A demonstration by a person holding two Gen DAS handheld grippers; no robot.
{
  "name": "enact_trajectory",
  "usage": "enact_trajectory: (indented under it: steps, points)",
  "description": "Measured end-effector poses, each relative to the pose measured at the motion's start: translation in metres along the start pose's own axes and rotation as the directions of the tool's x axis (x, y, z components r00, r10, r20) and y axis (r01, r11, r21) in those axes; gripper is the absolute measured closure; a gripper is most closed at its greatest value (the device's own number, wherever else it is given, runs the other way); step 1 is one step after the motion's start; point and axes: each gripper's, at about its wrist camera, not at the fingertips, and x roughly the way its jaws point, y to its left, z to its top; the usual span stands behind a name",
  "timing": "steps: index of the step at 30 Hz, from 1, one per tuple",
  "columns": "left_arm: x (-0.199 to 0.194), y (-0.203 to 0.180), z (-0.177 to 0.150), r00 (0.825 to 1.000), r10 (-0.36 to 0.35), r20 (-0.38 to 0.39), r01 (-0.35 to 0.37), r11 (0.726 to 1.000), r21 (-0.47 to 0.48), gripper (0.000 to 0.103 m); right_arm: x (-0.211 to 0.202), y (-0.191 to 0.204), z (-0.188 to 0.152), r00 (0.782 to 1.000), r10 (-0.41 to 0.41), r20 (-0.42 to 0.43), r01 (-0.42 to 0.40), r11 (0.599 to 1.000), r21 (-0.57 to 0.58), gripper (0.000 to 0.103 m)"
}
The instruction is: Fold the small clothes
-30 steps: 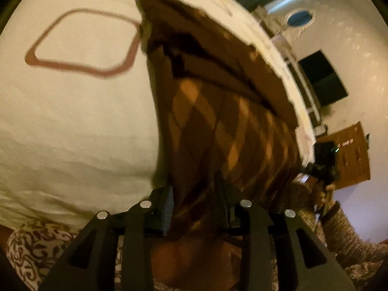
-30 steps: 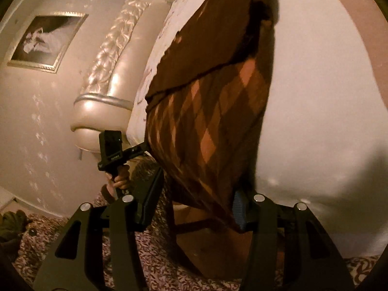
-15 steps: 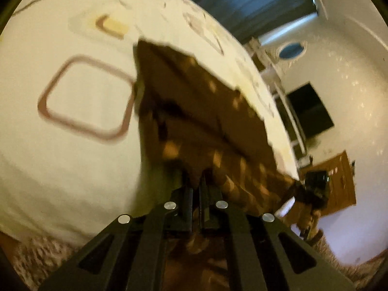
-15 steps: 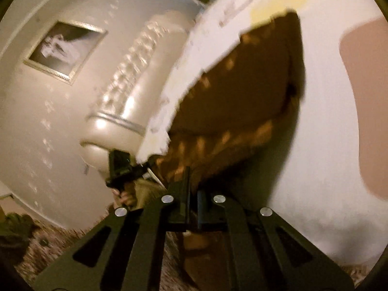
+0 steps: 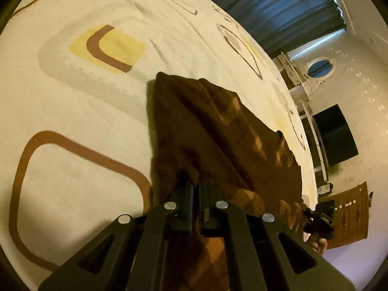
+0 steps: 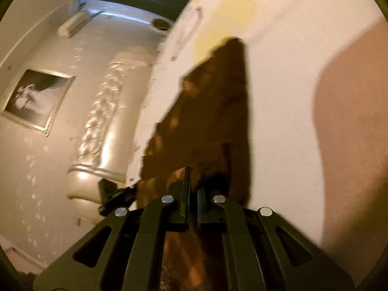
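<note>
Right wrist view alone shows headboard (image 6: pixel 101 131) (padded) beside garment (image 6: pixel 206 126)

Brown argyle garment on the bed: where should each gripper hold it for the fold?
Hold the near hem corners of the brown argyle garment, coming from the bed's edge. Left gripper and right gripper are each shut there; the rest lies flat on the bedsheet.

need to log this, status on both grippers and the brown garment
Left gripper shut on brown garment. Right gripper shut on it too. Garment partly on bedspread. Nothing in the way.
</note>
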Motion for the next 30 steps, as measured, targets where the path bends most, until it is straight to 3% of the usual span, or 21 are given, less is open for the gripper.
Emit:
enact_trajectory:
  steps: [5, 7, 9, 10, 18, 21, 25, 30]
  points:
    - [-0.018, 0.006, -0.005, 0.998, -0.064, 0.0, 0.064, 0.998, 0.019, 0.098, -0.007, -0.002, -0.004, 0.999, 0.044, 0.0, -0.044, 0.998, 0.053, 0.095]
    - [-0.032, 0.009, -0.013, 0.997, -0.077, 0.003, 0.077, 0.997, 0.031, 0.092, -0.022, 0.0, -0.01, 0.999, 0.042, 0.001, -0.042, 0.998, 0.038, 0.075]
    - [-0.049, 0.013, -0.029, 0.998, -0.07, 0.001, 0.069, 0.996, 0.051, 0.069, -0.035, 0.005, -0.018, 1.0, 0.031, -0.001, -0.031, 0.999, 0.009, 0.069]
    - [-0.055, 0.016, -0.038, 0.997, -0.074, -0.01, 0.074, 0.996, 0.053, 0.066, -0.044, 0.006, -0.025, 1.0, 0.026, -0.01, -0.026, 1.0, -0.001, 0.066]
    - [-0.087, 0.045, -0.112, 0.989, -0.104, -0.108, 0.105, 0.994, 0.004, 0.065, -0.086, -0.005, -0.083, 0.992, -0.03, -0.12, 0.025, 0.999, -0.042, 0.054]
    - [-0.083, 0.044, -0.121, 0.984, -0.104, -0.145, 0.108, 0.994, 0.021, 0.056, -0.087, -0.012, -0.1, 0.985, -0.03, -0.167, 0.023, 0.999, -0.042, 0.053]
    - [-0.072, 0.04, -0.124, 0.981, -0.07, -0.183, 0.079, 0.996, 0.039, 0.054, -0.079, -0.011, -0.106, 0.978, -0.041, -0.205, 0.03, 0.998, -0.058, 0.049]
    - [-0.072, 0.036, -0.126, 0.979, -0.085, -0.188, 0.096, 0.994, 0.051, 0.049, -0.069, -0.007, -0.111, 0.968, -0.033, -0.248, 0.016, 0.997, -0.071, 0.043]
